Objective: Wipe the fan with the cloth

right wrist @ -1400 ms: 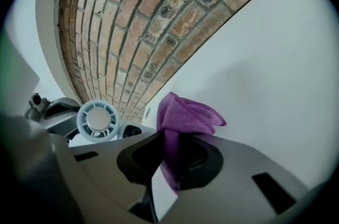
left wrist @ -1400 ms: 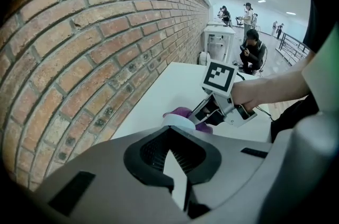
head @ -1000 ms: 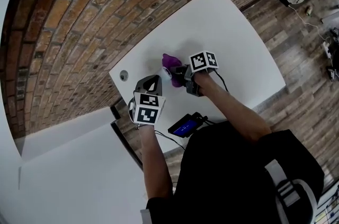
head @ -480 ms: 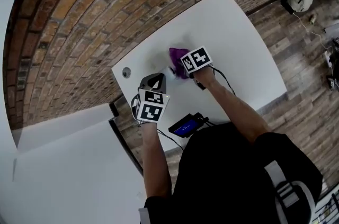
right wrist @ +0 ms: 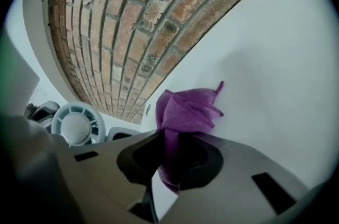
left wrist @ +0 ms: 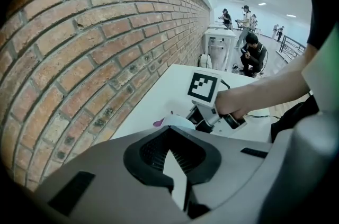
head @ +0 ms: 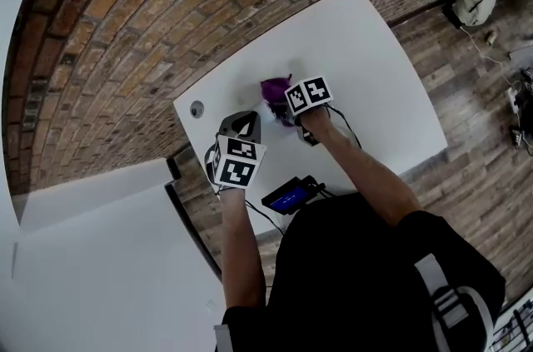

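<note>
While the right gripper (right wrist: 168, 162) pinches the purple cloth (right wrist: 188, 109) over the table (right wrist: 275, 85), the left gripper's (left wrist: 172, 162) jaws look nearly closed at the white fan's (right wrist: 77, 123) base.

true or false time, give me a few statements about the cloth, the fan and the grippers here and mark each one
1. The right gripper is shut on the purple cloth. True.
2. The cloth lies spread flat on the table. False: it is bunched up in the right gripper's jaws.
3. The fan is black. False: it is white.
4. The table stands beside a brick wall. True.
5. The left gripper holds the cloth. False: no cloth shows between its jaws.
</note>
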Demonstrator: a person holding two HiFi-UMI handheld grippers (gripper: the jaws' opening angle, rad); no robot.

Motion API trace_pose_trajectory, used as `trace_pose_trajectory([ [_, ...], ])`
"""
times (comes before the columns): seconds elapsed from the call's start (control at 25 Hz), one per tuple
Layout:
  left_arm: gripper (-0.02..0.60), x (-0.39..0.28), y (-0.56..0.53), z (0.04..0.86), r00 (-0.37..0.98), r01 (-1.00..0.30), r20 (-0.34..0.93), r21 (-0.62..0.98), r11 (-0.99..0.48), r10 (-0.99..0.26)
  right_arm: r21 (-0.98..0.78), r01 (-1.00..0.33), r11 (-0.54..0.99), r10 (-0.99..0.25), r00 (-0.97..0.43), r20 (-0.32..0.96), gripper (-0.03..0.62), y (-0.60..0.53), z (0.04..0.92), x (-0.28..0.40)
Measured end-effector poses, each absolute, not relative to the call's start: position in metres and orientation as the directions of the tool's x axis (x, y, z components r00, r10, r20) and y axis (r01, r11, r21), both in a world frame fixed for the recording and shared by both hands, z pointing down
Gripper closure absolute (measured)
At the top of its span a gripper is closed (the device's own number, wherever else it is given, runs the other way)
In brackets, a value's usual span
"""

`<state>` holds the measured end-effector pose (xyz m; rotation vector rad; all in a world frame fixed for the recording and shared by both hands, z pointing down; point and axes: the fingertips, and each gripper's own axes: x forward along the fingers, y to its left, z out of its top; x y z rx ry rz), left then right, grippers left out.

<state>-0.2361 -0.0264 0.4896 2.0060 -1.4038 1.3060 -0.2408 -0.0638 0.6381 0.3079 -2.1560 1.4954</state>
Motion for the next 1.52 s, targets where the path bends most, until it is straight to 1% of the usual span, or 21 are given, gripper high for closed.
trace_pose_trajectory([
  [0.08,0.584,-0.236,-0.027,0.489,0.080,-0.874,0.837,-0.202,-0.442,-0.542,-0.795,-0.458,0.397,0.096,-0.841,0.532,0.533,-0.047,0.638,-0.226],
  [0.12,0.586,-0.236,-0.027,0.489,0.082,-0.873,0.835,-0.202,-0.443,-0.543,-0.785,-0.457,0.418,0.120,-0.829,0.546,0.533,-0.033,0.640,-0.218],
  [0.24,0.586,-0.236,-0.025,0.489,0.087,-0.877,0.834,-0.196,-0.439,-0.545,-0.797,-0.409,0.445,0.271,-0.786,0.555,0.533,0.022,0.648,-0.188],
  [0.28,0.586,-0.236,-0.025,0.489,0.089,-0.878,0.831,-0.195,-0.436,-0.549,-0.805,-0.397,0.441,0.306,-0.777,0.551,0.533,0.034,0.650,-0.178],
  [0.32,0.584,-0.236,-0.026,0.490,0.091,-0.879,0.827,-0.195,-0.434,-0.555,-0.807,-0.397,0.437,0.311,-0.776,0.549,0.533,0.035,0.649,-0.169],
  [0.36,0.584,-0.236,-0.027,0.490,0.091,-0.880,0.822,-0.198,-0.431,-0.562,-0.804,-0.405,0.435,0.285,-0.785,0.550,0.534,0.026,0.647,-0.163],
  [0.44,0.584,-0.240,-0.027,0.489,0.086,-0.884,0.811,-0.207,-0.420,-0.579,-0.792,-0.426,0.438,0.169,-0.826,0.538,0.533,-0.016,0.629,-0.161],
  [0.52,0.581,-0.243,-0.023,0.488,0.075,-0.888,0.807,-0.212,-0.407,-0.585,-0.780,-0.415,0.469,0.044,-0.871,0.489,0.533,-0.067,0.595,-0.173],
  [0.56,0.581,-0.242,-0.019,0.486,0.080,-0.890,0.806,-0.207,-0.406,-0.587,-0.770,-0.391,0.504,0.003,-0.891,0.454,0.534,-0.088,0.574,-0.183],
  [0.64,0.581,-0.233,-0.009,0.483,0.120,-0.897,0.813,-0.158,-0.414,-0.570,-0.733,-0.309,0.606,-0.008,-0.924,0.383,0.533,-0.114,0.532,-0.209],
  [0.68,0.581,-0.227,-0.002,0.485,0.146,-0.898,0.823,-0.122,-0.422,-0.548,-0.707,-0.257,0.659,0.022,-0.933,0.359,0.533,-0.118,0.515,-0.224],
  [0.76,0.581,-0.218,0.010,0.496,0.177,-0.898,0.850,-0.067,-0.434,-0.496,-0.661,-0.149,0.735,0.126,-0.929,0.348,0.534,-0.110,0.496,-0.250],
  [0.84,0.581,-0.219,0.015,0.508,0.177,-0.905,0.867,-0.043,-0.423,-0.466,-0.645,-0.069,0.761,0.238,-0.895,0.377,0.533,-0.093,0.495,-0.266],
  [0.92,0.581,-0.224,0.014,0.512,0.172,-0.916,0.869,-0.032,-0.399,-0.465,-0.651,-0.040,0.758,0.308,-0.858,0.411,0.533,-0.077,0.502,-0.270],
  [1.04,0.581,-0.235,0.011,0.509,0.169,-0.925,0.864,-0.027,-0.378,-0.474,-0.686,-0.072,0.724,0.304,-0.859,0.411,0.534,-0.070,0.508,-0.260],
  [1.28,0.581,-0.262,0.005,0.509,0.133,-0.934,0.876,-0.046,-0.355,-0.464,-0.788,-0.179,0.589,0.207,-0.909,0.361,0.533,-0.044,0.511,-0.222],
  [1.36,0.581,-0.268,0.001,0.506,0.125,-0.938,0.872,-0.052,-0.344,-0.473,-0.823,-0.235,0.518,0.139,-0.926,0.352,0.533,-0.036,0.519,-0.209],
  [1.44,0.581,-0.267,-0.003,0.498,0.115,-0.935,0.865,-0.071,-0.346,-0.488,-0.842,-0.306,0.444,0.041,-0.932,0.360,0.533,-0.041,0.530,-0.195],
  [1.52,0.581,-0.257,-0.004,0.489,0.113,-0.920,0.863,-0.096,-0.381,-0.492,-0.859,-0.311,0.407,-0.028,-0.944,0.329,0.533,-0.051,0.520,-0.189],
])
